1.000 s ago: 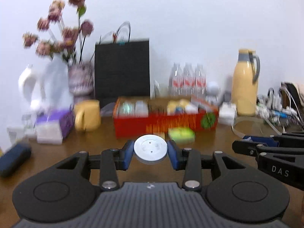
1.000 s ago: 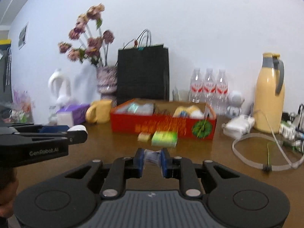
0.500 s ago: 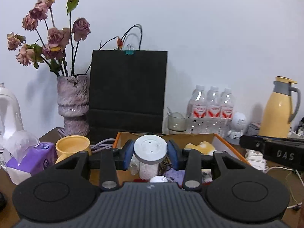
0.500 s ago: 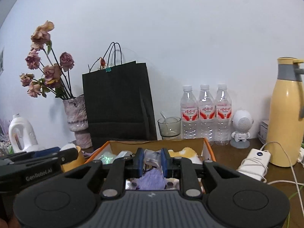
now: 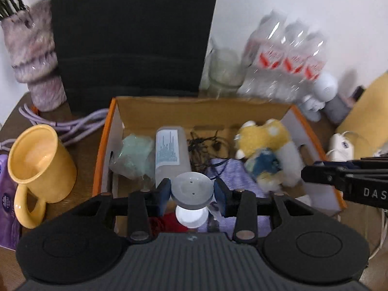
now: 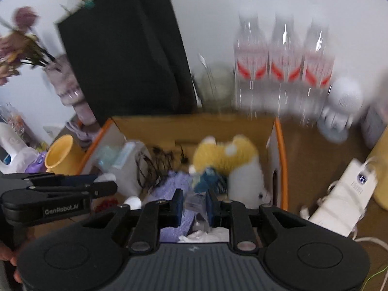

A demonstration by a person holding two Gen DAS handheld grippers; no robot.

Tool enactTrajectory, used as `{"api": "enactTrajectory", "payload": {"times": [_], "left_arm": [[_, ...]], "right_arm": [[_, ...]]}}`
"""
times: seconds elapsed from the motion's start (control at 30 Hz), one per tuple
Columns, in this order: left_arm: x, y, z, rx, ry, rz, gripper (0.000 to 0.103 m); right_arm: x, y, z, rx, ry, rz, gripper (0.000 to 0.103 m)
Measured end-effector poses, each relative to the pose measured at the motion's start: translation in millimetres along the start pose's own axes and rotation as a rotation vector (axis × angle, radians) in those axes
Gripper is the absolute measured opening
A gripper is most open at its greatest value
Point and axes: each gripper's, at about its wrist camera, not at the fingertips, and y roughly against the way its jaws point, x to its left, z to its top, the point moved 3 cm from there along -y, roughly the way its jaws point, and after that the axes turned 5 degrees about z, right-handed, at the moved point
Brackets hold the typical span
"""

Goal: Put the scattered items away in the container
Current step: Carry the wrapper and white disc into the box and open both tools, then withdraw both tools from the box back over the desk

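Over the one orange box, the left gripper clamps one white-capped jar; the right gripper pinches one clear packet. Three water bottles stand far behind; one yellow mug sits left.

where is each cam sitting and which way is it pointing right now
Left wrist: rides the left gripper, tilted down into the orange box; its fingers clamp a white-capped bottle, and the right gripper juts in from the right.
Right wrist: rides the right gripper, also above the box, pinching a small clear item; the left gripper shows at left.
Shared: box, plush toy, yellow mug.
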Motion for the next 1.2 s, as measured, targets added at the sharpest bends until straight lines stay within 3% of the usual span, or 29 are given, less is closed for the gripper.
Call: {"api": "enactTrajectory", "payload": {"times": [0.2, 0.4, 0.5, 0.6, 0.67, 0.77, 0.83, 1.03, 1.1, 1.2], "left_arm": [[-16, -30, 6, 0.121, -0.006, 0.002, 0.040], [-35, -48, 7, 0.153, -0.040, 0.010, 0.040], [-39, -54, 5, 0.171, -0.039, 0.005, 0.041], [-38, -44, 7, 0.161, -0.042, -0.011, 0.044], [-36, -32, 12, 0.151, -0.052, 0.000, 0.046], [-27, -5, 22, 0.111, -0.037, 0.011, 0.058], [-19, 12, 26, 0.082, -0.025, 0.029, 0.078], [-4, 37, 16, 0.129, -0.021, 0.148, 0.084], [-1, 43, 10, 0.124, -0.008, 0.161, 0.085], [4, 61, -5, -0.016, 0.001, 0.198, 0.096]], "right_arm": [[-10, -45, 3, 0.158, -0.007, -0.053, 0.018], [-25, -67, -1, 0.233, -0.001, -0.133, 0.019], [-26, -72, -5, 0.253, -0.002, -0.163, 0.023], [-27, -69, -7, 0.266, -0.027, -0.170, 0.035], [-27, -60, -6, 0.264, -0.038, -0.162, 0.042], [-20, -40, 1, 0.243, -0.033, -0.177, 0.053], [-14, -22, 5, 0.212, -0.034, -0.177, 0.059], [8, 10, 5, 0.170, -0.032, -0.182, 0.078], [13, 14, 3, 0.144, -0.044, -0.176, 0.078], [22, 25, -12, 0.035, -0.066, -0.159, 0.078]]}}
